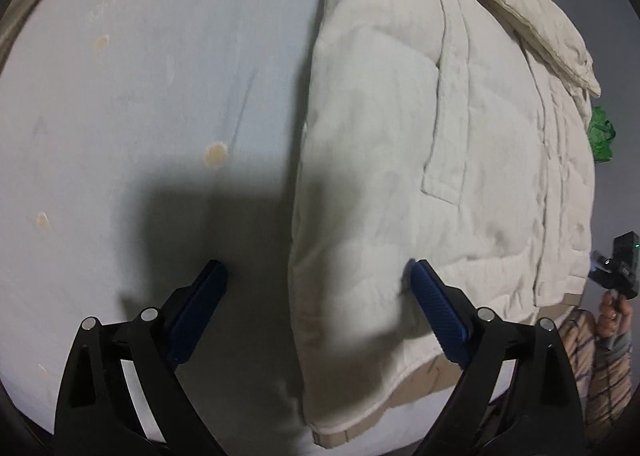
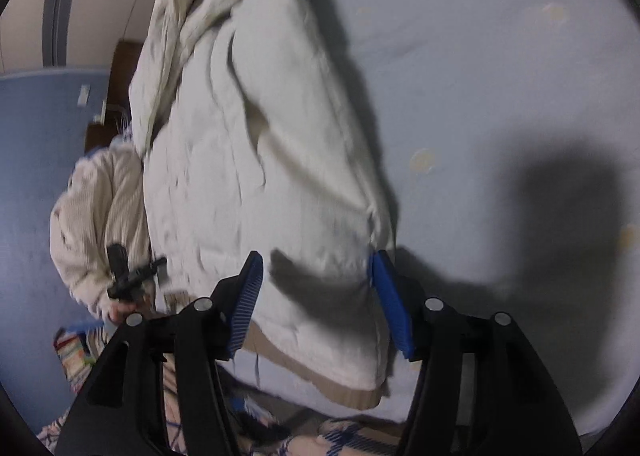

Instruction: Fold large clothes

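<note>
My left gripper [image 1: 316,276] gapes over the folded jacket's [image 1: 420,136] left edge at centre-right, bare sheet [image 1: 140,96] filling the left, while my right gripper [image 2: 316,268] stands spread, unclamped, astride its hem.

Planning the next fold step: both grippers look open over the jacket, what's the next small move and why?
Probably lower the left gripper onto the cream jacket's folded edge and close. Its jaws straddle that edge, open and gripping nothing; the right gripper is also open above the hem, so nothing holds the jacket yet.
</note>
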`<control>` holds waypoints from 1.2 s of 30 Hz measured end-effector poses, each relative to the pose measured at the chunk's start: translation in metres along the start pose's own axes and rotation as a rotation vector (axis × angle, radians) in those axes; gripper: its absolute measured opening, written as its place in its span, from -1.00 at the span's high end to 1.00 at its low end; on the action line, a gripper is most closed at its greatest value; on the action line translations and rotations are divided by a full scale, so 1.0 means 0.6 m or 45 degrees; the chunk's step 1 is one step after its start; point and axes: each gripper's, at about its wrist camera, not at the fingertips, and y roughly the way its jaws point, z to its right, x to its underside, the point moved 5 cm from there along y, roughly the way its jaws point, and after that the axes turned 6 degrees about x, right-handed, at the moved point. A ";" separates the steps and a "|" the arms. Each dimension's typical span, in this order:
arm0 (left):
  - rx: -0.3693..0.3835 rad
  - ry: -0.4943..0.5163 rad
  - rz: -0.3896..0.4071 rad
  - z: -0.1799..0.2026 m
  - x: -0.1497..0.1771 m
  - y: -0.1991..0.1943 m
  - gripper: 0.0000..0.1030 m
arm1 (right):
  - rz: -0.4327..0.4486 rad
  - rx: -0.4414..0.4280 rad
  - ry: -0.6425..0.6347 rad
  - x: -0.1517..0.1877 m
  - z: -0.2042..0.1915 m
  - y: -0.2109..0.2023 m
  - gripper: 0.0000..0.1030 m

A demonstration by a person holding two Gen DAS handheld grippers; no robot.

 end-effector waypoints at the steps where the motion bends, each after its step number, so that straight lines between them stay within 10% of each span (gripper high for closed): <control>1: 0.002 0.013 -0.015 0.004 0.004 0.002 -0.43 | -0.006 0.007 -0.022 0.001 -0.008 0.001 -0.02; 5: 0.103 0.076 -0.050 0.038 0.026 -0.002 0.84 | -0.006 0.042 -0.155 0.009 -0.046 0.004 0.75; 15: 0.219 0.254 0.123 0.116 0.036 -0.101 0.92 | 0.319 -0.230 -0.222 0.062 -0.110 -0.126 0.95; 22: 0.236 0.343 0.088 0.112 0.063 -0.140 0.91 | 0.353 -0.178 -0.251 0.106 -0.094 -0.179 1.00; 27: 0.016 0.282 -0.052 0.058 0.051 -0.066 0.67 | 0.246 -0.010 -0.150 0.074 -0.036 -0.156 0.99; 31: -0.166 0.268 -0.074 0.045 0.038 -0.055 -0.51 | 0.133 -0.014 -0.094 0.044 -0.022 -0.115 0.94; 33: -0.161 0.264 -0.070 0.047 0.031 -0.054 -0.65 | 0.076 0.004 -0.086 0.031 -0.010 -0.090 0.64; 35: -0.155 0.236 -0.105 0.039 0.025 -0.038 -0.70 | 0.056 0.024 -0.074 0.026 -0.001 -0.075 -0.26; 36: -0.159 0.222 -0.128 0.034 0.024 -0.027 -0.70 | 0.052 0.034 -0.076 0.027 0.003 -0.073 -0.36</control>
